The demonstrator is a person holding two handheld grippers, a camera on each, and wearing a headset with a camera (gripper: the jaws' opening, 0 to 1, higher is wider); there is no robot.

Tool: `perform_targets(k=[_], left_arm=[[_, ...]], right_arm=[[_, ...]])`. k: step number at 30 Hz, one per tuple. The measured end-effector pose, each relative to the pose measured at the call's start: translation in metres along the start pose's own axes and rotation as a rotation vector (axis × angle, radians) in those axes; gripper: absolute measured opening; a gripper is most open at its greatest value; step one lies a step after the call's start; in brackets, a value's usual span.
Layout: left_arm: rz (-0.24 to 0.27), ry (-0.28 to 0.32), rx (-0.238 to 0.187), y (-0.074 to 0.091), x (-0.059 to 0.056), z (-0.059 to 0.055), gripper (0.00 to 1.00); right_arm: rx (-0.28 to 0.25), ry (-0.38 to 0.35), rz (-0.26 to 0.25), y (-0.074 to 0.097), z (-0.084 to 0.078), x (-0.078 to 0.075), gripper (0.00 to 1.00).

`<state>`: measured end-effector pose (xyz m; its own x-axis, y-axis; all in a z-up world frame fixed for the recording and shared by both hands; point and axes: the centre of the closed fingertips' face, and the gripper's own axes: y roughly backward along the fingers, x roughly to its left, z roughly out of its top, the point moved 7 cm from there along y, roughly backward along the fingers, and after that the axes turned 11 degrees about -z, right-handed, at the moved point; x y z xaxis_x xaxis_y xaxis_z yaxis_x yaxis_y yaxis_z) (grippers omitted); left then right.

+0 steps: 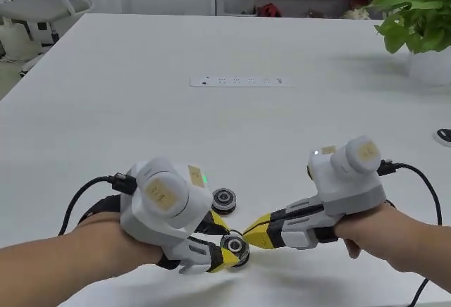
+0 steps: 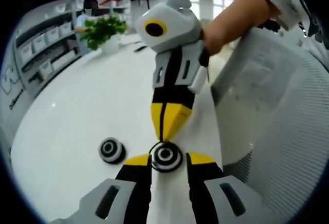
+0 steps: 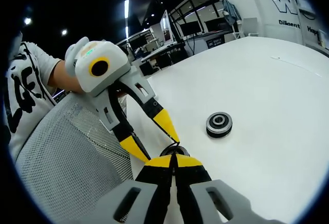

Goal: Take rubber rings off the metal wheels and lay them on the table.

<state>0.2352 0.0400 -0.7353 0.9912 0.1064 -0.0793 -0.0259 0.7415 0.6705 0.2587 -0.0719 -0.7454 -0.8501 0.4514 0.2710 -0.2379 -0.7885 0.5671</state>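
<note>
**Coach:** Your left gripper point(image 1: 222, 241) is closed on a wheel point(image 1: 236, 248). One yellow jaw is on each side of it, and it is low over the table point(image 1: 282, 131), right in front of you.

**Operator:** And my other one?

**Coach:** Your right gripper point(image 3: 175, 157) has its jaws squeezed almost flat together. The tips touch the edge of that same wheel, where the dark rubber ring point(image 2: 178, 163) goes around it. I cannot tell if they have a bit of the ring or are just poking at it.

**Operator:** What could go wrong?

**Coach:** If you pull and the tips have only a tiny bit of rubber, I think the ring will slip out and snap back. If you pull too hard, the whole wheel may pop out of your left jaws and roll away. Pulling sideways could twist the wheel too.

**Operator:** Is there more to do?

**Coach:** Yes. A second wheel point(image 1: 224, 198) sits flat on the table just past your left gripper, with nothing touching it.
</note>
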Motion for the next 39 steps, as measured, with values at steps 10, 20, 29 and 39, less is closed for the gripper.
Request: perform_targets(k=[10, 20, 29, 39], left_arm=[[0.007, 0.000, -0.078, 0.026, -0.010, 0.003, 0.38], [0.075, 0.019, -0.132, 0.056, -0.004, -0.004, 0.50], [0.115, 0.053, -0.138, 0.073, -0.001, -0.021, 0.61], [0.142, 0.099, -0.144, 0.082, -0.001, -0.036, 0.67]], right_arm=[[-0.024, -0.013, 0.011, 0.003, 0.004, 0.000, 0.00], [-0.035, -0.016, 0.027, 0.004, 0.008, 0.003, 0.00], [-0.052, -0.014, 0.037, 0.002, 0.018, 0.008, 0.00], [-0.050, -0.009, 0.016, -0.015, 0.028, 0.009, 0.00]])
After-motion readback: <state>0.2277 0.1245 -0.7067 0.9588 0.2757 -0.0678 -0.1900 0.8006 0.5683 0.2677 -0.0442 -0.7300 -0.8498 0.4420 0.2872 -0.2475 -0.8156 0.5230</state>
